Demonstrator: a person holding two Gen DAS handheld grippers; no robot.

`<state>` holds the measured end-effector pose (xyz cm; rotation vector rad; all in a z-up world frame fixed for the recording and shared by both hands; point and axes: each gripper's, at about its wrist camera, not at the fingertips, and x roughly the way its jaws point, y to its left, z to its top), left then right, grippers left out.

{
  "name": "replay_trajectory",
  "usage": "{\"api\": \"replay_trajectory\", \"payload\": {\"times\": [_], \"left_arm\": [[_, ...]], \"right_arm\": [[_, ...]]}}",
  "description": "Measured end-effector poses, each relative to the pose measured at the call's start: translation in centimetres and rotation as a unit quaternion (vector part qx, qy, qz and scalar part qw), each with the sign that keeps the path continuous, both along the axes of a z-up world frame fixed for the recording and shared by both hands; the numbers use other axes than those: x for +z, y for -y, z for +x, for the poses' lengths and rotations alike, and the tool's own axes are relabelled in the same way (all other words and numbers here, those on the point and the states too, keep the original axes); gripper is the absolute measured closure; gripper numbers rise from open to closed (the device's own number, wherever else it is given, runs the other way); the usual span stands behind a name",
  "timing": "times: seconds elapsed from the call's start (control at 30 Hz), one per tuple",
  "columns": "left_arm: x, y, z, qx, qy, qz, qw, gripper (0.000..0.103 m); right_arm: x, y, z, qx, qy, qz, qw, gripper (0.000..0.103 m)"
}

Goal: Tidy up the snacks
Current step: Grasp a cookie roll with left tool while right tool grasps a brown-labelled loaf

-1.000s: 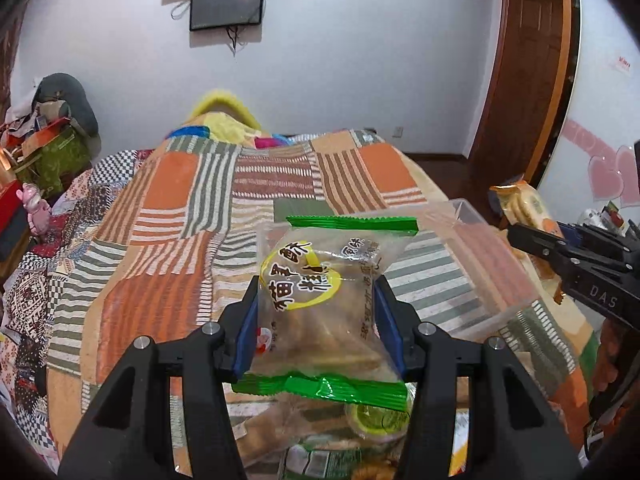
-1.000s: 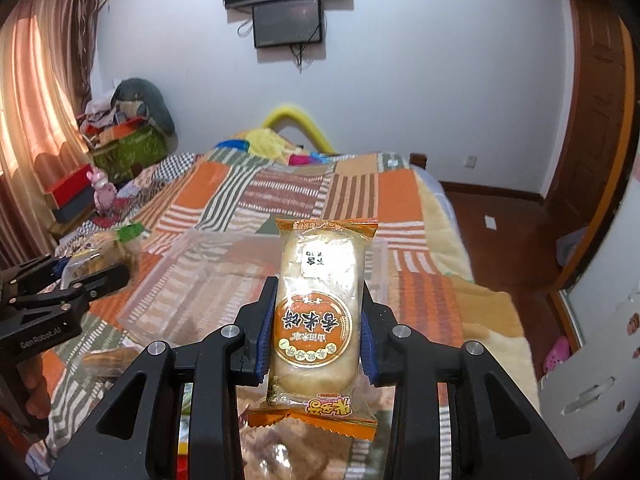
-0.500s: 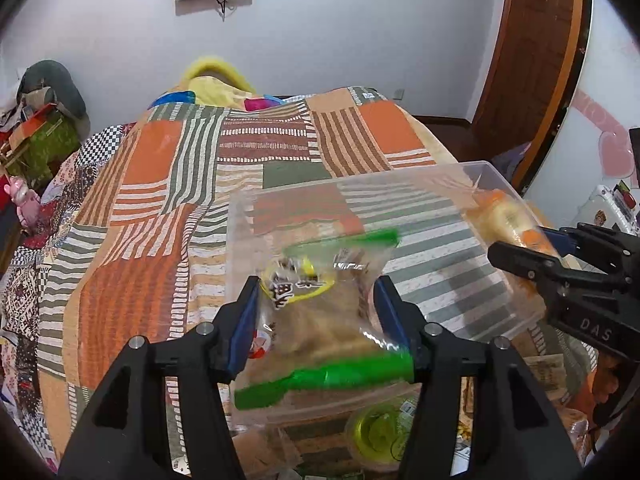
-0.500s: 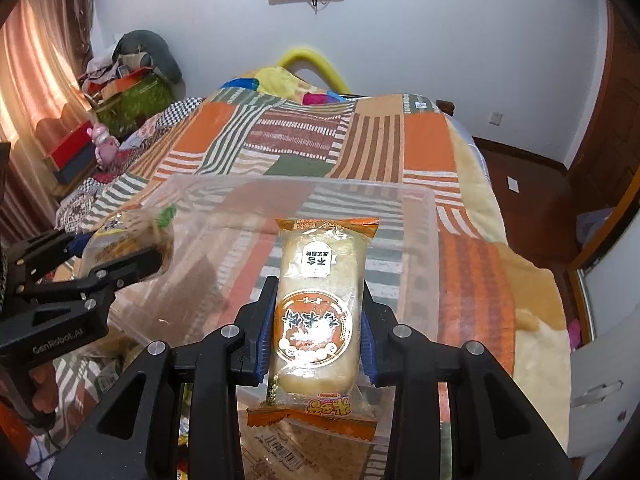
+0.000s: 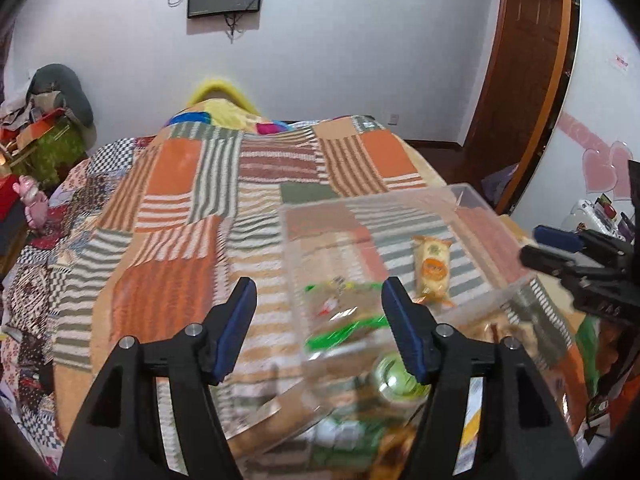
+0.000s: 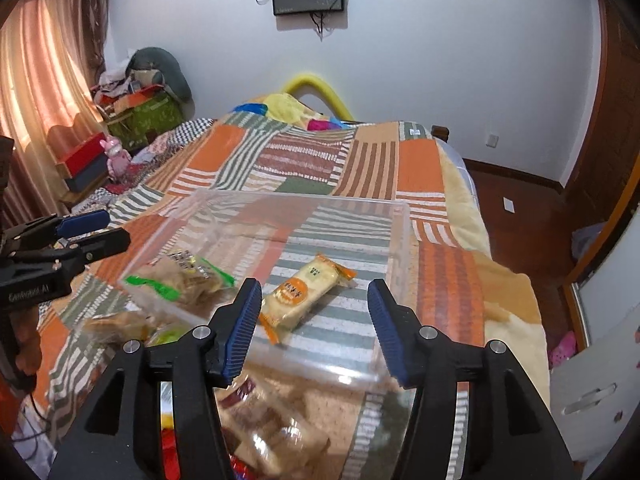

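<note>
A clear plastic bin sits on the patchwork bed. Inside it lie a green-edged snack pack at the left and an orange-edged cake pack in the middle. Both also show in the left wrist view: the green pack and the orange pack in the bin. My left gripper is open and empty, just before the bin's near left corner. My right gripper is open and empty, above the bin's near wall.
Several more snack packs lie in a pile on the bed in front of the bin. The patchwork bedspread stretches beyond. Boxes and clutter stand at the far left. The bed's right edge drops to a wooden floor.
Both grippers opened and let go of their packs, which now lie in the bin. Both grippers have pulled back and up from the bin.
</note>
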<state>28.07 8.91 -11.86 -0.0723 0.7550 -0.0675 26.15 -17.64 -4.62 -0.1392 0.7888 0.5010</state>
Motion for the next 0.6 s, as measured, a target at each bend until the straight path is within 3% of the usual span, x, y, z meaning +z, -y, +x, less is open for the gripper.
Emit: {"api": "replay_trajectory", "payload": {"times": [0.3,0.6], "left_arm": [[-5.1,-3.4,-3.9,0.011,-0.062,0.017,0.9979,0.036],[-10.6,-3.5,-3.9,-0.014,-0.117,0.016,0.9929,0.032]], "right_arm": [[-1.9,1.1,-2.8,0.012,-0.024,0.018,0.999,0.049],[-4.5,0.3,-3.6,0.04,-0.062,-0.004,0.997,0.045]]}}
